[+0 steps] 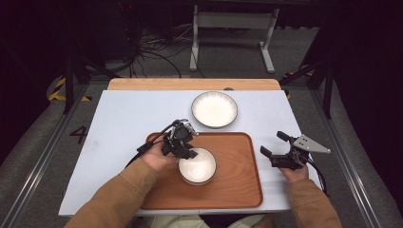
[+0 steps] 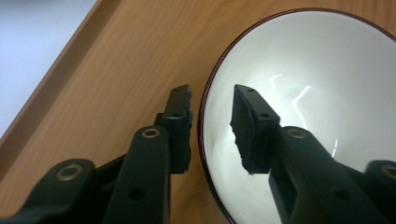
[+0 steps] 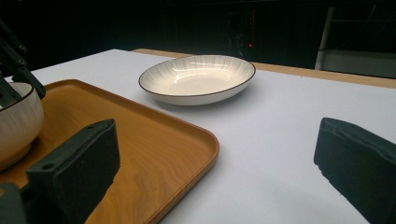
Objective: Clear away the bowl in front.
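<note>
A small white bowl (image 1: 197,166) with a dark rim stands on the wooden tray (image 1: 233,185). My left gripper (image 1: 187,153) is at the bowl's upper-left edge. In the left gripper view its jaws straddle the rim of the bowl (image 2: 303,93), one pad outside over the tray (image 2: 116,70) and one inside. A narrow gap shows on both sides of the rim, so this gripper (image 2: 212,126) is open. My right gripper (image 1: 272,143) hovers wide open just right of the tray, holding nothing. Its own view has the open gripper (image 3: 219,172) facing the tray's corner (image 3: 154,154) and the bowl (image 3: 16,116).
A shallow white plate (image 1: 214,109) with a dark rim lies on the white table (image 1: 133,118) behind the tray, and it also appears in the right gripper view (image 3: 196,79). A wooden strip runs along the table's far edge. Cables and a stand sit on the floor beyond.
</note>
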